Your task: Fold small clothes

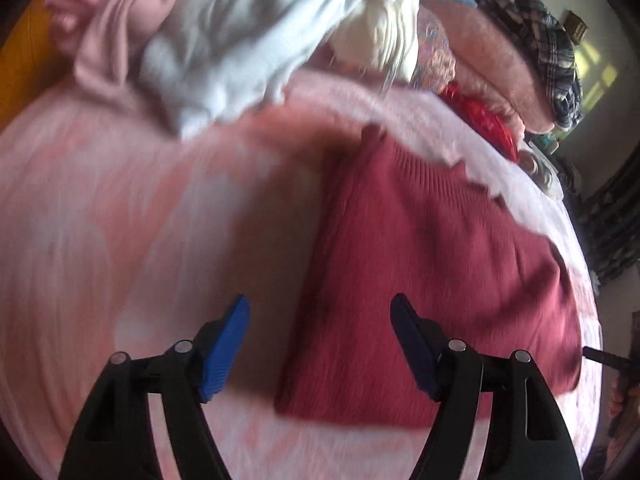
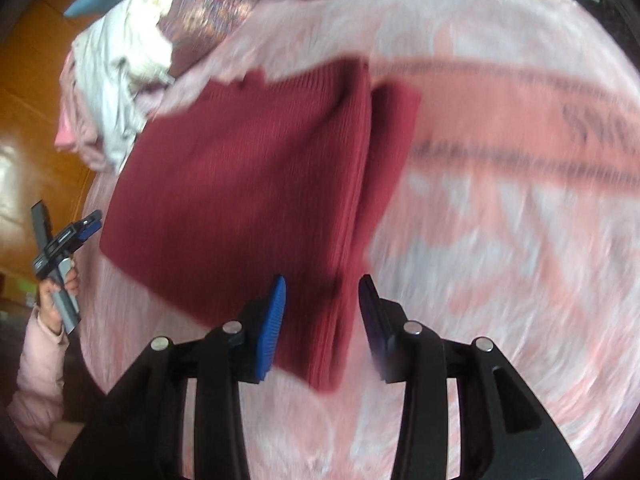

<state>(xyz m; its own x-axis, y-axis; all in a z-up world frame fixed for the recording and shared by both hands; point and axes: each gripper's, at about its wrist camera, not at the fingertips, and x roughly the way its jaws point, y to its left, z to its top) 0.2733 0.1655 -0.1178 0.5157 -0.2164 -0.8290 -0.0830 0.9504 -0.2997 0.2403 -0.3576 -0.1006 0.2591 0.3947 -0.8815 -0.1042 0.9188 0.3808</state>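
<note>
A dark red ribbed knit garment (image 1: 420,260) lies folded flat on the pink bed cover (image 1: 120,220); it also shows in the right wrist view (image 2: 248,184), with a folded edge along its right side. My left gripper (image 1: 320,340) is open and empty, hovering over the garment's near left edge. My right gripper (image 2: 322,316) is open and empty, its jaws standing either side of the garment's near folded corner, above it. The left gripper also shows in the right wrist view (image 2: 86,230), held in a hand beside the bed, left of the garment.
A heap of unfolded clothes, pale blue (image 1: 248,32), dusty pink (image 1: 120,40) and white (image 1: 380,28), lies at the far side of the bed. Pillows, a red patterned cloth (image 1: 484,120) and a plaid cloth (image 1: 536,32) lie at the back right. Orange floor (image 2: 32,120) lies left of the bed.
</note>
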